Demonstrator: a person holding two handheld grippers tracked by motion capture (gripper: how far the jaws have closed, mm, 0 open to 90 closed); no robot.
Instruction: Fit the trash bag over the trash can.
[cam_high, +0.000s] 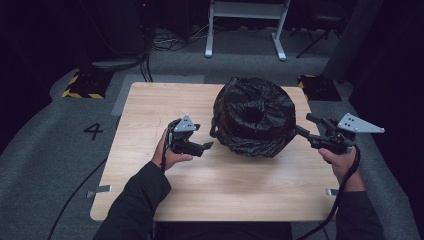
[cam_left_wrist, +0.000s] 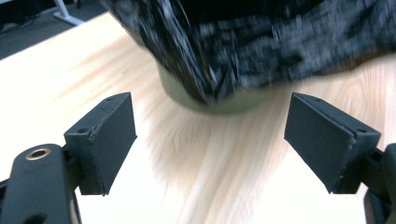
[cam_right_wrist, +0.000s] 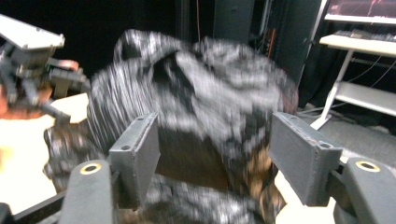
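Note:
A crumpled black plastic bag (cam_high: 254, 116) covers a round container on the wooden table (cam_high: 150, 105), right of centre. In the left gripper view the bag (cam_left_wrist: 261, 42) hangs over the container's pale green base (cam_left_wrist: 219, 103). My left gripper (cam_high: 207, 146) sits just left of the bag, apart from it, jaws open with only bare wood between them (cam_left_wrist: 210, 135). My right gripper (cam_high: 303, 123) is at the bag's right side. Its jaws stand wide open in front of the blurred bag (cam_right_wrist: 196, 93), and the pads (cam_right_wrist: 140, 158) do not press on it.
The bag stands close to the table's far right edge. A white metal frame (cam_high: 245, 30) stands on the floor behind the table, with yellow-black striped blocks (cam_high: 82, 85) at both far corners. Cables trail down on the left floor (cam_high: 75, 195).

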